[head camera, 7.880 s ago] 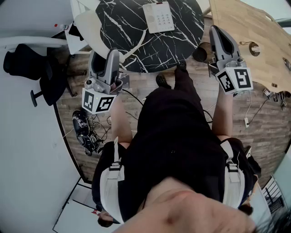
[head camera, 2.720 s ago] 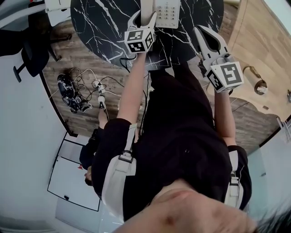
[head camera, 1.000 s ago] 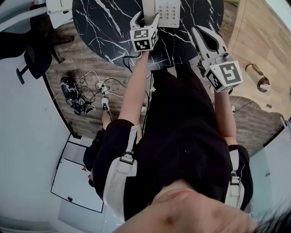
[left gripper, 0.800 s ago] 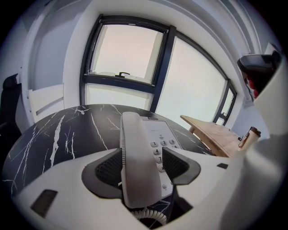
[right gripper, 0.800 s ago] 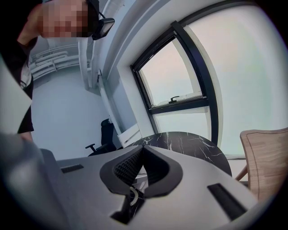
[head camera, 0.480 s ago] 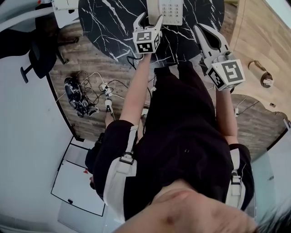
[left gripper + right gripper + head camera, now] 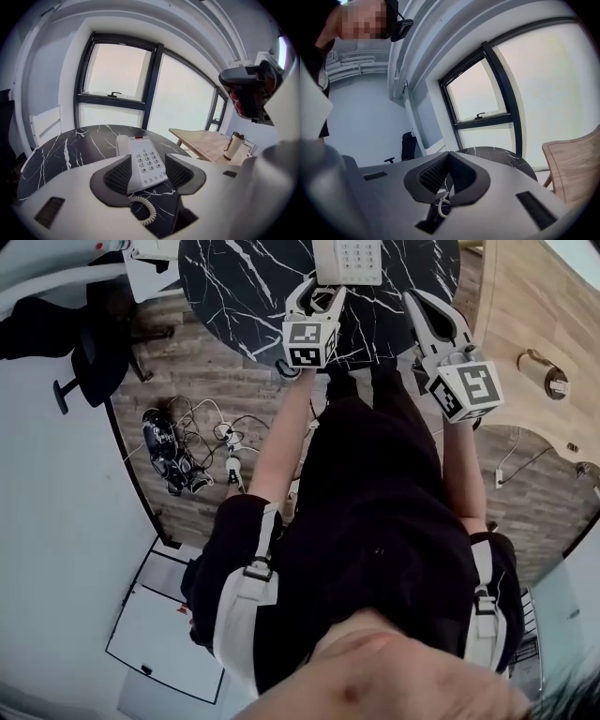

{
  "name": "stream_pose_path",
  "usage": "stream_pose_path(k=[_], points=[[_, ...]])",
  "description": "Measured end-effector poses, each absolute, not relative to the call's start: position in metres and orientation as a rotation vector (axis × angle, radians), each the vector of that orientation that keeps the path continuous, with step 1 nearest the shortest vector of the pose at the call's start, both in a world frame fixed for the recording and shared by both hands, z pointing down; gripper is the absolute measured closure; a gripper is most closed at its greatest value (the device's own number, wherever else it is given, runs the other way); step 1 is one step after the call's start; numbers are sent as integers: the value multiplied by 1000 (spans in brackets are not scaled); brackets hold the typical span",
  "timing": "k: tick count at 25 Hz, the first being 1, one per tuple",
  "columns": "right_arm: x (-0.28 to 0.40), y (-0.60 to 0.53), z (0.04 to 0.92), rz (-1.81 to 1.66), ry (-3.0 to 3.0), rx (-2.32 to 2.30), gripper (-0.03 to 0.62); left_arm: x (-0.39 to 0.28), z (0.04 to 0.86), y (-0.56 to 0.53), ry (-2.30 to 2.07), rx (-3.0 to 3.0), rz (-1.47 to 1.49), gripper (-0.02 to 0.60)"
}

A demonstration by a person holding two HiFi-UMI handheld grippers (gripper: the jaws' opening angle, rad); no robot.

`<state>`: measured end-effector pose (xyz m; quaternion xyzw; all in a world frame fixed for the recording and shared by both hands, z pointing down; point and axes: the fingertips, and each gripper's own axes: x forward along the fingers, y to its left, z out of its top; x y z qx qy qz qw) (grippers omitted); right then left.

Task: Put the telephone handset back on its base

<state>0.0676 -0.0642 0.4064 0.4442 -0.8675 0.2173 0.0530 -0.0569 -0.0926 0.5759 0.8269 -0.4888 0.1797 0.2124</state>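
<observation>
Handset (image 7: 123,142) looks seated along the base's (image 7: 143,152) left side, so I reckon placing's done & this is the let-go step. Left gripper (image 7: 147,165) hangs just short of the base's near edge, fingers apart w/ nothing between, closing now. Right gripper (image 7: 449,157), off to the base's right, has tips pressed together, empty. Next: pull clear w/o snagging the cord (image 7: 146,211).

Round black marble tabletop (image 7: 239,277) with white veins, and a white telephone (image 7: 143,161) sits on it just ahead of the left gripper (image 7: 317,294), whose jaws are closing with nothing between them. The phone's coiled cord (image 7: 144,208) curls on the tabletop right under that gripper.
</observation>
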Motion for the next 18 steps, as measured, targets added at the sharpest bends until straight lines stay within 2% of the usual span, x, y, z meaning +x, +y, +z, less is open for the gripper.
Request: stream_pose_path(k=[18], points=[[57, -21, 357, 495, -2684, 1504, 565, -80, 444, -41, -1420, 2500, 292, 505]])
